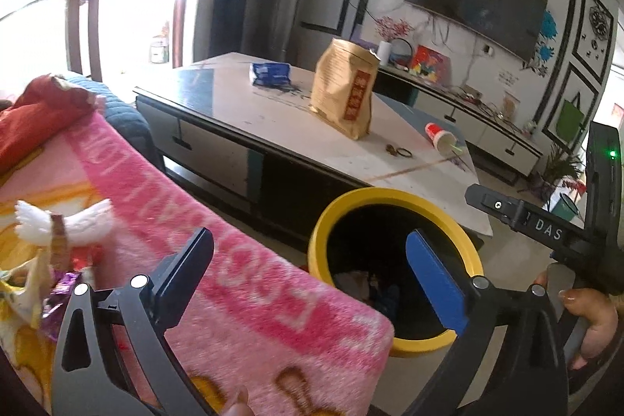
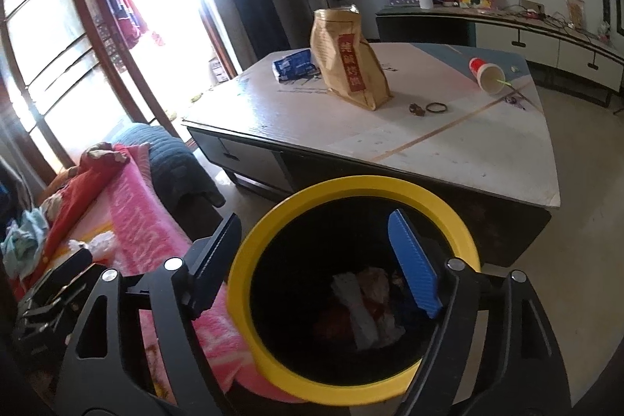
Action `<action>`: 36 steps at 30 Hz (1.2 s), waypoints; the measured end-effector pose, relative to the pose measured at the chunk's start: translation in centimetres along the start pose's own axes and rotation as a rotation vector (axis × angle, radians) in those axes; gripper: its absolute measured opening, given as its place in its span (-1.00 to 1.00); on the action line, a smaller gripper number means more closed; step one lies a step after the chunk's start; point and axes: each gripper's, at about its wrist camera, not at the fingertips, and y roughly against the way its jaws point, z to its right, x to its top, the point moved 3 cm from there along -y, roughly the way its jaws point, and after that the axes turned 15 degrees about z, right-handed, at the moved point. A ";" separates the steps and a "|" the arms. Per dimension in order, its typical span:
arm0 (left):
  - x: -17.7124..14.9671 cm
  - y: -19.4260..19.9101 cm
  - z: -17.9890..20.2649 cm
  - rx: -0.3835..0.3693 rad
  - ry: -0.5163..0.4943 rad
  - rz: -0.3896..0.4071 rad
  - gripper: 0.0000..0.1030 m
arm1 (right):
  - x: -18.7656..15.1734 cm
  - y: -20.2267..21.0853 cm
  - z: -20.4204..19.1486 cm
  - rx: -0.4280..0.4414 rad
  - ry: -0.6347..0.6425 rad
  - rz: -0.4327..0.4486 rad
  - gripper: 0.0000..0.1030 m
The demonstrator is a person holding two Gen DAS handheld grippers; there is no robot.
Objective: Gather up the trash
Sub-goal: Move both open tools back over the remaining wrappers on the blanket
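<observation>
Right tongs [image 2: 312, 268] gape, empty, above yellow bin [image 2: 273, 369] holding trash [image 2: 362, 303].

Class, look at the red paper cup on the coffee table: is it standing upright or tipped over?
Tipped over. The red paper cup lies on its side, its open mouth facing sideways.

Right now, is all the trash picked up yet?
Not yet. Some crumpled scraps already lie in the yellow bin. Both grippers, left and right, are open and empty. The brown bag, blue wrapper and tipped cup remain on the table.
</observation>
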 end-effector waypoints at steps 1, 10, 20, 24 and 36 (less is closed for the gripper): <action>0.1 0.3 -0.2 0.006 0.001 0.005 0.87 | 0.0 0.1 -0.3 0.006 0.004 0.002 0.36; 1.1 3.1 -2.4 0.059 0.024 0.055 0.87 | -0.1 1.1 -3.4 0.076 0.038 0.008 0.42; 1.7 5.8 -5.1 0.128 0.057 0.098 0.87 | -0.9 2.2 -7.3 0.163 0.081 -0.002 0.42; 1.9 7.0 -6.5 0.167 0.066 0.123 0.87 | -1.2 2.7 -8.7 0.193 0.103 0.000 0.42; 2.0 9.8 -10.5 0.260 0.104 0.159 0.87 | -2.9 3.9 -13.0 0.286 0.152 -0.018 0.43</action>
